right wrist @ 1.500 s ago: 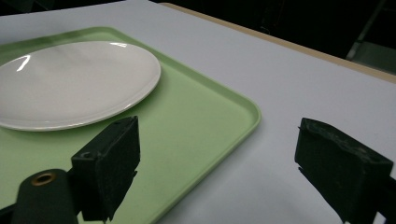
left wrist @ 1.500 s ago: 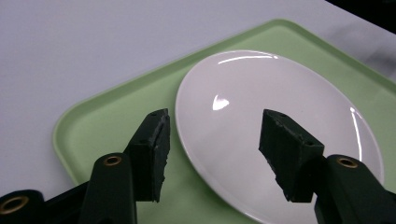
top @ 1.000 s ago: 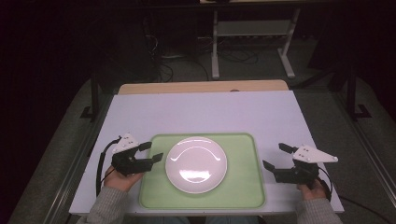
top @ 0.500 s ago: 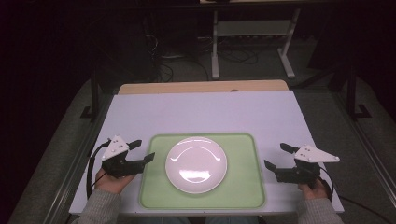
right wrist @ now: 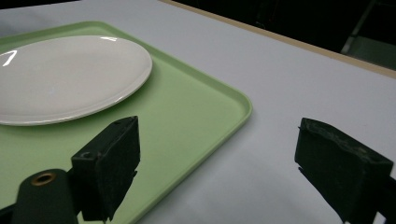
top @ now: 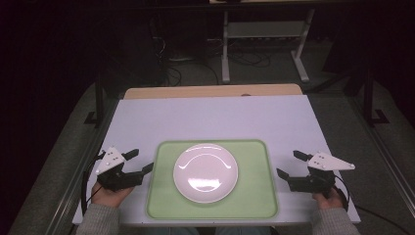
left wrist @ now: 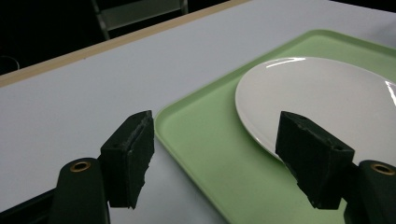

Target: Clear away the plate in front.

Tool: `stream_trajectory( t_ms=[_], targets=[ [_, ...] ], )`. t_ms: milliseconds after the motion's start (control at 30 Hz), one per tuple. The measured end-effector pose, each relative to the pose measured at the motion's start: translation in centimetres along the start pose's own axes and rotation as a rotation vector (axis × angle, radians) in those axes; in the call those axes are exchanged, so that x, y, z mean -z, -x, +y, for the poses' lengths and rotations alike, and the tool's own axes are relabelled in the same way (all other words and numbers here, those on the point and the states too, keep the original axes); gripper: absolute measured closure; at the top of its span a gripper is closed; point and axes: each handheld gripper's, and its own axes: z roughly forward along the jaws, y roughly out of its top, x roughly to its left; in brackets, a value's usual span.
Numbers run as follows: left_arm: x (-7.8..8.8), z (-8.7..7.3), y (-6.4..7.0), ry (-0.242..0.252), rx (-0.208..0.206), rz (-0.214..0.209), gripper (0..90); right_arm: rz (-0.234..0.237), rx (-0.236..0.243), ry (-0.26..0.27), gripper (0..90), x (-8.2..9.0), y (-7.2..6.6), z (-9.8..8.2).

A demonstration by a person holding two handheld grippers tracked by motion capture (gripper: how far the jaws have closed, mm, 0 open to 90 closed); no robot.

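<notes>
Round white ceramic plate (top: 205, 172) centred on the light-green plastic tray (top: 254, 196). Left claw (top: 142, 162), at nine o'clock, has just been opening, nothing between; right claw (top: 289, 164), at three, apart, probably poised for the tray's rims.

High view overhead facing forward, gripper views low, close (sharing tray (top: 254, 200))

A pale lavender-white table (top: 215, 117) carries everything here, its flat top matte and plain. Along its far edge runs a light wooden strip (top: 213, 91). Directly on the top lies one light green tray (top: 254, 200), rectangular with rounded corners and a low raised rim, set toward the near edge and roughly midway between the table's left and right sides. Bare tabletop shows on both sides of the tray and across the far half.
</notes>
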Motion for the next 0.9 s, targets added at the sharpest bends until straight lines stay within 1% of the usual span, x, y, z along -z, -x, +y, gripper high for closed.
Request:
stream_trajectory(
  t_ms=[100, 267, 400, 600, 700, 767, 900],
  targets=[
    [0.2, -0.2, -0.1, 0.006, 0.008, 0.004, 27.1, 0.001, 0.004, -0.003, 13.3, 0.0, 0.0, 0.0],
    [0.6, -0.5, -0.3, 0.002, 0.0, 0.02, 26.6, 0.006, 0.008, -0.006, 13.3, -0.1, -0.1, 0.0],
    [0.9, -0.9, -0.5, 0.009, 0.006, 0.031, 26.4, 0.006, 0.007, -0.011, 13.3, -0.1, -0.1, 0.0],
    [1.2, -1.7, -0.9, 0.016, 0.035, 0.046, 26.1, 0.009, 0.016, -0.023, 13.3, -0.2, -0.2, 0.0],
    [1.3, -2.0, -1.0, 0.014, 0.036, 0.058, 26.1, 0.011, 0.021, -0.027, 13.3, -0.3, -0.3, 0.0],
    [1.3, -2.1, -1.1, 0.026, 0.049, 0.057, 26.1, 0.014, 0.022, -0.027, 13.3, -0.3, -0.3, 0.0],
    [1.2, -2.4, -1.2, 0.022, 0.056, 0.063, 25.8, 0.02, 0.028, -0.031, 13.3, -0.4, -0.4, 0.0]
  ],
)
